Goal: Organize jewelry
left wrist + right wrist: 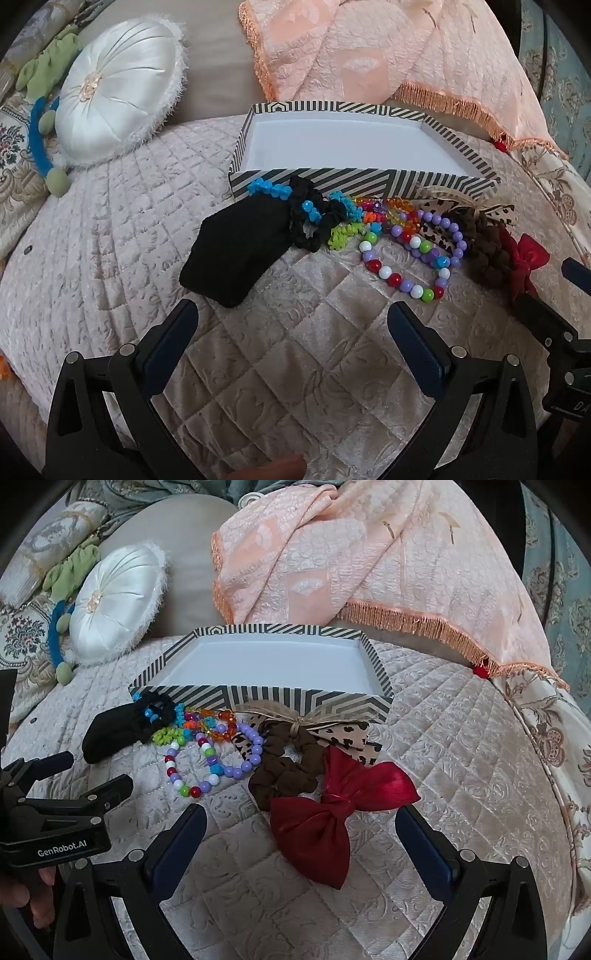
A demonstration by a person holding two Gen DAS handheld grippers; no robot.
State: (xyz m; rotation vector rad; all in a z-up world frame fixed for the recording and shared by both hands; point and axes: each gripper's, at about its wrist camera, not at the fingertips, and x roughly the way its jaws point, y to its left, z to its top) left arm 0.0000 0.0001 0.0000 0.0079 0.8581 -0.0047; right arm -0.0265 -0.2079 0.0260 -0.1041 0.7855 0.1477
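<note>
Right, both wrists are looking down at the bedspread (110,258), and nothing has gone into the box (369,179) yet — its white floor is bare in both views. So I'd call this the very start: everything is left to sort.

My left gripper (291,325) sits at the bottom of its frame, jaws spread wide, nothing between them. Just above it lies the black pouch (236,251), with a black scrunchie (314,218) and blue beads (269,189) at its mouth, close against the box's near wall. To the right of that, centre frame, the bead bracelets (410,254) lie tangled together — purple, red, white, green.

My right gripper (301,832) is spread just as wide and holds nothing. The red bow (332,812) lies right in front of it, lower centre of its frame, its lower tail reaching down between the fingertips, though the pads aren't pressing on it. Behind the bow sits a brown scrunchie (284,775), then a leopard-print ribbon (343,738) touching the box's front.

My guess is the bow goes first with the right, while the left takes the pouch or the beads. The tangle could be the awkward part — lifting one bracelet may drag its neighbours.
</note>
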